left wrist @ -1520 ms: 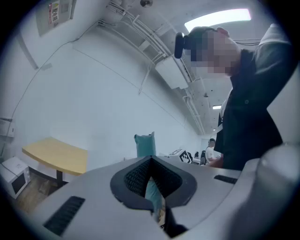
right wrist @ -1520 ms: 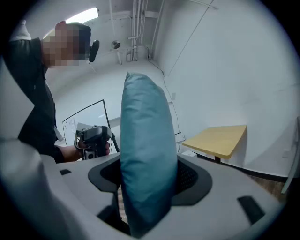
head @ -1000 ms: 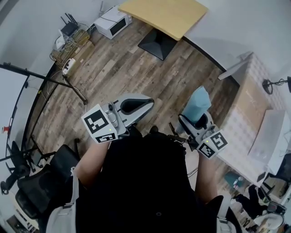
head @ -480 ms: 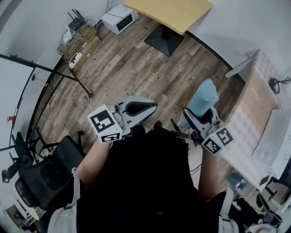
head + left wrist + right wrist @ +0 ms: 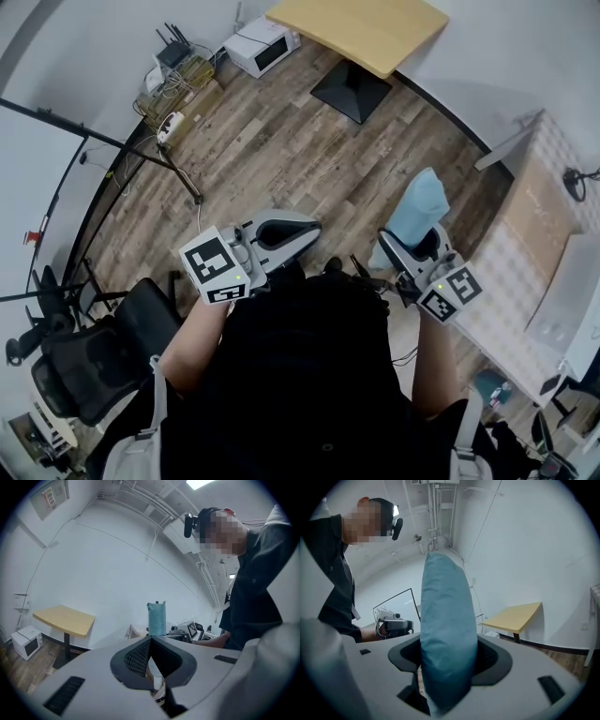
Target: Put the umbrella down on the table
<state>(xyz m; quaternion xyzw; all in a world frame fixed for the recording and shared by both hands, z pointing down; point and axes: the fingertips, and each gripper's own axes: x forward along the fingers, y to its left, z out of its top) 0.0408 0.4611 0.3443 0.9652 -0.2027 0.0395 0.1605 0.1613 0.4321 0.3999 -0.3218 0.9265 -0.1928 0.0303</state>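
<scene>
- left gripper (image 5: pixel 302 231): jaws together, nothing between them, held over the wood floor (image 5: pixel 281 150)
- umbrella (image 5: pixel 419 208): folded, in a teal fabric sleeve, plump with a rounded top; it stands upright out of the right gripper (image 5: pixel 418 246), whose jaws clamp its lower part
- umbrella is in the air, left of the pale checked table (image 5: pixel 539 211), not on it
- room: black office chair (image 5: pixel 89 361) far left, white microwave (image 5: pixel 265 47) on the floor, yellow-topped pedestal table (image 5: pixel 361 26), white walls
</scene>
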